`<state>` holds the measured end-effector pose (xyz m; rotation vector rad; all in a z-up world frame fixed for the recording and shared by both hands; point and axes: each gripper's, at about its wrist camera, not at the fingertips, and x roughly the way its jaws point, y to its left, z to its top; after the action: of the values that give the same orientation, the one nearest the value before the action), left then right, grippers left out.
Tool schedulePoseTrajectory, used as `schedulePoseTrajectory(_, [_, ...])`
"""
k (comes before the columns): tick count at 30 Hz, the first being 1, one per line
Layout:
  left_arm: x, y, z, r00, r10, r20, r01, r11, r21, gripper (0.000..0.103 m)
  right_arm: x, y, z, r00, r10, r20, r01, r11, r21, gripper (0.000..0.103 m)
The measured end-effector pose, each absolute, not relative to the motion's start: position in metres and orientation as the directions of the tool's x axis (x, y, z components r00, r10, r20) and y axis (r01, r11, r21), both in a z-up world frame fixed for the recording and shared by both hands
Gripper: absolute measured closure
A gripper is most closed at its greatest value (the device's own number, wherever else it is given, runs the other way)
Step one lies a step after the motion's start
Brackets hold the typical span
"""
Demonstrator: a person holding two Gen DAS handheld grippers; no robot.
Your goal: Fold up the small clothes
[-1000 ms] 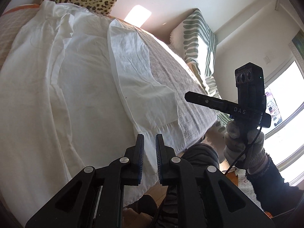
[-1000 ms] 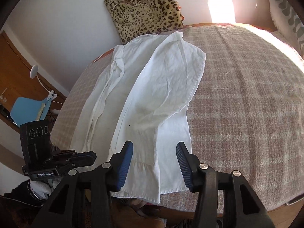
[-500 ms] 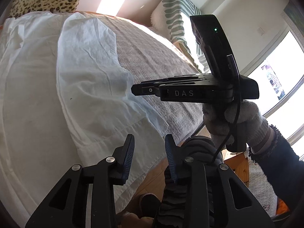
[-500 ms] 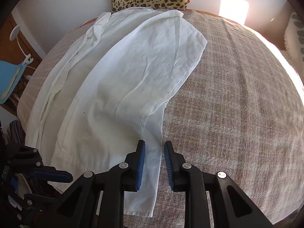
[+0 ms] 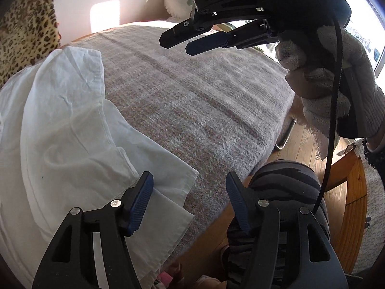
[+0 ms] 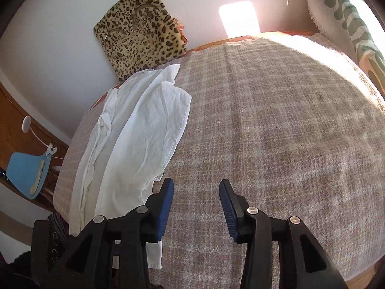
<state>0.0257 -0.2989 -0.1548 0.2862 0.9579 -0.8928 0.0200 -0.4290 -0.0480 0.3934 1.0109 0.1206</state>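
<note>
Checked bedding [image 6: 276, 132] covers the bed, where a white shirt [image 6: 144, 130] is laid lengthwise. Nothing is held: the left gripper [image 5: 187, 201] is opening over the hem corner, the right gripper [image 6: 196, 204] opening above bare blanket. Both layers should be pinched.

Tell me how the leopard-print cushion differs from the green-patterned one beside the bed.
The leopard-print cushion is tan with dark spots; the green-patterned cushion is cream with wavy green bands. The leopard one leans on the wall behind the white shirt; the green one stands at the bed's opposite edge. Both stand upright beside the plaid blanket.
</note>
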Motion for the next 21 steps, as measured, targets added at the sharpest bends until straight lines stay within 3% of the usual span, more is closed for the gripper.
schedulePoseTrajectory(2, [0.028, -0.298, -0.156, 0.259, -0.540, -0.801, 0.765, 0.621, -0.171, 0.042, 0.024, -0.432, -0.046, 0.545, 0.277, -0.792, 0.079, 0.922, 0.378, 0.055])
schedulePoseTrajectory(4, [0.029, -0.296, -0.158, 0.265, -0.557, -0.787, 0.776, 0.608, -0.169, 0.052, 0.030, -0.435, -0.044, 0.556, 0.286, -0.781, 0.069, 0.920, 0.386, 0.054])
schedulePoseTrajectory(6, [0.031, -0.292, -0.159, 0.287, -0.554, -0.781, 0.779, 0.609, -0.147, 0.081, 0.040, -0.437, -0.043, 0.568, 0.299, -0.767, 0.056, 0.915, 0.398, 0.051])
schedulePoseTrajectory(7, [0.035, -0.288, -0.159, 0.272, -0.569, -0.776, 0.773, 0.609, -0.177, 0.085, 0.046, -0.437, -0.043, 0.572, 0.309, -0.760, 0.050, 0.912, 0.408, 0.050])
schedulePoseTrajectory(8, [0.041, -0.283, -0.158, 0.243, -0.593, -0.768, 0.759, 0.609, -0.230, 0.096, 0.053, -0.437, -0.044, 0.575, 0.317, -0.754, 0.046, 0.908, 0.417, 0.049])
schedulePoseTrajectory(15, [0.056, -0.236, -0.149, 0.211, -0.699, -0.683, 0.609, 0.640, -0.468, 0.097, 0.113, -0.431, -0.062, 0.571, 0.384, -0.725, 0.014, 0.879, 0.477, 0.044])
schedulePoseTrajectory(21, [0.052, -0.218, -0.136, 0.223, -0.737, -0.637, 0.564, 0.631, -0.532, 0.097, 0.168, -0.410, -0.085, 0.535, 0.398, -0.745, -0.011, 0.886, 0.465, 0.038])
